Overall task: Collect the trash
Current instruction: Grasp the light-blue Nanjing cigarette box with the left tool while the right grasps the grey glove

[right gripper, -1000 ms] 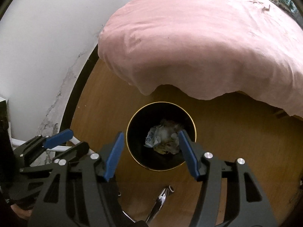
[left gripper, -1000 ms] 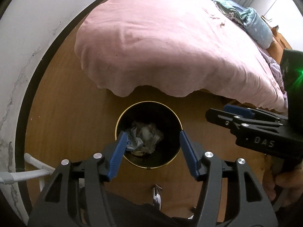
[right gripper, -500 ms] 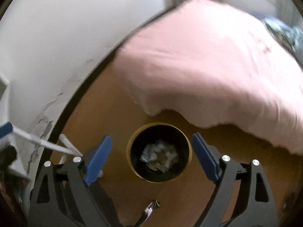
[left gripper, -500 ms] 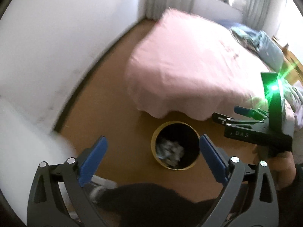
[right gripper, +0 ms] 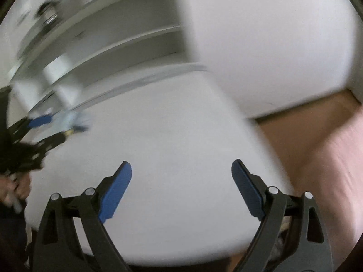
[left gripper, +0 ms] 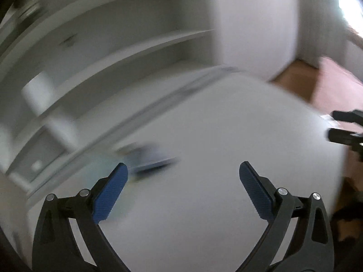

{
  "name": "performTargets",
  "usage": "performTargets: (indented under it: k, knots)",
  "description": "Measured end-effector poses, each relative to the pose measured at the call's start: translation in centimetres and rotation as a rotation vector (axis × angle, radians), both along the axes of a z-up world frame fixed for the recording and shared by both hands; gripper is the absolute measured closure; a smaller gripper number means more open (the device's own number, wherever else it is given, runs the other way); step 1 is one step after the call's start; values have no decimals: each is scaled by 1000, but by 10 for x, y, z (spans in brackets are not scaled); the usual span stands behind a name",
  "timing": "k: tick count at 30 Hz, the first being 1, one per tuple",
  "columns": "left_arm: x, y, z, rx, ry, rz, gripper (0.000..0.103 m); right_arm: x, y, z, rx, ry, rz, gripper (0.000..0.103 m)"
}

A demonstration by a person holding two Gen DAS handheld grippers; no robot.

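At the far left, white shelves (left gripper: 109, 52) smear into streaks, since both cameras have swung away from the bin, which a second ago lay right under them with crumpled trash already in it. The bin is no longer in either view.

Just right of the shelves, on the near-left part of the white desk (left gripper: 215, 215), lies a small pale and blue thing (left gripper: 147, 158). It is too blurred to name, but it is probably a crumpled wrapper or tissue and looks like the next piece of trash. In the left wrist view it sits just beyond the left finger (left gripper: 111, 192) of the left tongs (left gripper: 183, 165), near it but not between the jaws.

The left tongs have just been opening and now stand wide, with nothing between the pads but bare desk. The middle of the desk shows nothing else that can be made out.

Further right, the right tongs (right gripper: 181, 163) have also just been opening. They are spread wide and empty above the desk's right half, well apart from the blurred piece. Past the desk's right edge come a strip of wooden floor (right gripper: 301, 117) and then the pink bed (right gripper: 335, 170).

My reading is that the drop into the bin is done and a new pickup is beginning. The left tongs are the better placed for it. They would need to shift a little leftward and forward to bring the piece between the pads before closing. While the view is this smeared, the risk is closing early and nudging the piece along the desk.
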State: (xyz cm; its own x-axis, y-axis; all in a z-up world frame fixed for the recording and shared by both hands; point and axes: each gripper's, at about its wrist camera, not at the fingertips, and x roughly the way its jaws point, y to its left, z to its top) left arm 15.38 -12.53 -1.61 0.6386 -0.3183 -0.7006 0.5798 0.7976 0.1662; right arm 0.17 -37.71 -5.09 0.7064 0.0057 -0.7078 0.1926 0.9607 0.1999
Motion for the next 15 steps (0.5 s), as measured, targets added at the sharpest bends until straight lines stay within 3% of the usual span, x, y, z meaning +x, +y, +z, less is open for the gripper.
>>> performTargets:
  k: [4, 10, 11, 12, 13, 15]
  knots:
    - [38, 54, -20, 30, 11, 111, 7, 66, 64, 2, -29, 18, 194, 17]
    - [68, 80, -39, 20, 49, 98, 8, 131, 125, -1, -74, 56, 354, 17]
    - [68, 80, -39, 6, 58, 71, 12, 140, 129, -3, -79, 62, 372, 17]
    - [66, 79, -39, 0, 60, 57, 36, 148, 135, -5, -83, 67, 384, 17]
    - [64, 79, -39, -3, 69, 43, 42, 155, 140, -6, -84, 73, 397, 17]
    - [55, 76, -37, -19, 73, 40, 43, 167, 150, -8, -84, 79, 421, 17]
